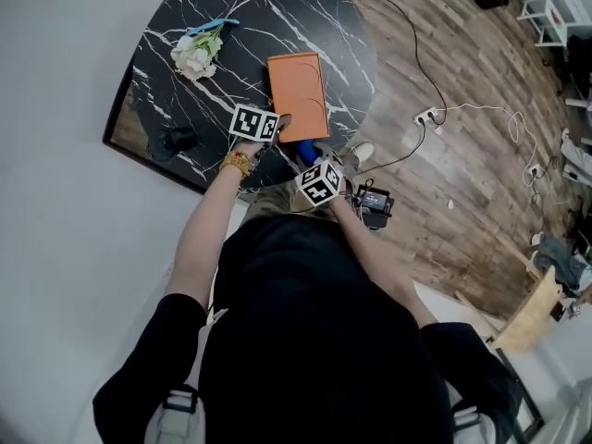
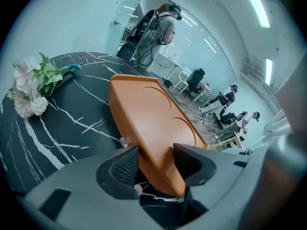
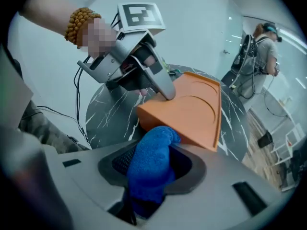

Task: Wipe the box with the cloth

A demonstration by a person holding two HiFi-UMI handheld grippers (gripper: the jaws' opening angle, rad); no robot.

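right gripper [image 3: 153, 166], cloth [image 3: 151, 147] tail seemingly hidden

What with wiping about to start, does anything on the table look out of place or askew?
Only the flowers: the bunch lies on its side on the table, not in a vase. The box looks undamaged, its near corner clamped in the left gripper; the cloth is held in the right gripper. No spills.
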